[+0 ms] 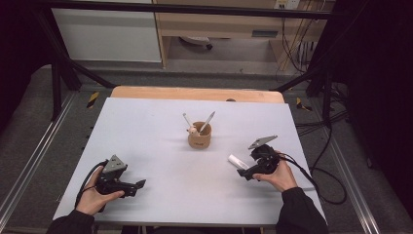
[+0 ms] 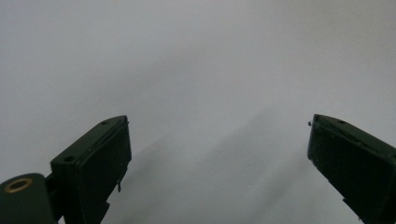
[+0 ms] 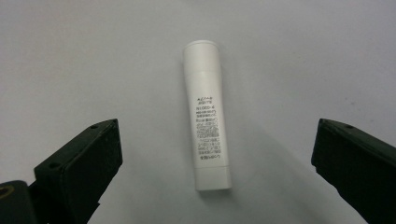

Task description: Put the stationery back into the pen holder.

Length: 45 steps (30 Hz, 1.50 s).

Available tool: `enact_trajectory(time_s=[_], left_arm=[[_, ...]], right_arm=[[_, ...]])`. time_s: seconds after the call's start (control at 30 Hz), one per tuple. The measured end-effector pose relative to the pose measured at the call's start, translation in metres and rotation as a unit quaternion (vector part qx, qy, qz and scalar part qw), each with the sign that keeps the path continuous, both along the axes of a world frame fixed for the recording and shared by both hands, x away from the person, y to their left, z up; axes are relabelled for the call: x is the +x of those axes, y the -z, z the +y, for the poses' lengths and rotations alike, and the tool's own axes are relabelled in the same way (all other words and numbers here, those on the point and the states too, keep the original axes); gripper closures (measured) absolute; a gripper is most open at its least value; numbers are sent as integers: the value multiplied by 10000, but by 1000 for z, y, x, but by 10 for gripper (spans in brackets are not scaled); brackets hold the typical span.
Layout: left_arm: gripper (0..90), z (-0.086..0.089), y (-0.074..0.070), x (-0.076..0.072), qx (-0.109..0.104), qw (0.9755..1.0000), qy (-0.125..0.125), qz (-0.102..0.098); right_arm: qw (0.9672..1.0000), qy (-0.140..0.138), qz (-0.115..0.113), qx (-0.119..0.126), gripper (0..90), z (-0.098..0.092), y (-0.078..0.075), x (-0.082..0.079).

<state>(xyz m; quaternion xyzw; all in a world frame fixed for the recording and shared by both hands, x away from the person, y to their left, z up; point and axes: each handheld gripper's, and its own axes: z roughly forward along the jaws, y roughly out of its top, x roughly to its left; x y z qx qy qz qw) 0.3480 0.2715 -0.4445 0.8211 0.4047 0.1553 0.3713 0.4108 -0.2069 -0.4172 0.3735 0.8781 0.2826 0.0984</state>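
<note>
- Small white plastic tube [image 3: 207, 116], lying between the matte black fingers [image 3: 81, 163], carries fine grey print along its middle.
- Pale grey counter [image 1: 146, 126] is plain, without pattern.
- Round tan wooden cup [image 1: 199, 136] holds white-handled utensils.

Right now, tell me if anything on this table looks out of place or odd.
One thing stands out: a white tube lies flat on the table between the open jaws of the right gripper, untouched, while the other items stand upright in the wooden cup. Nothing looks spilled or damaged.
</note>
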Motion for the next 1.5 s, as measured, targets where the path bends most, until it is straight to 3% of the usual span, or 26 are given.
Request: enact_trajectory(time_s=[0.13,0.37,0.63,1.13,1.5], left_arm=[[61,0,0,0,1,10000,-8,4],[61,0,0,0,5,10000,6,1],[61,0,0,0,-18,10000,4,0],[61,0,0,0,-9,10000,25,13],[61,0,1,0,-2,10000,36,21]], right_arm=[[9997,-171,92,-154,61,5,-3,8],[9964,-559,425,-479,214,17,-4,21],[9933,-772,459,-725,401,26,0,27],[9907,-808,623,-894,646,29,6,28],[9905,-703,659,-983,698,31,7,29]])
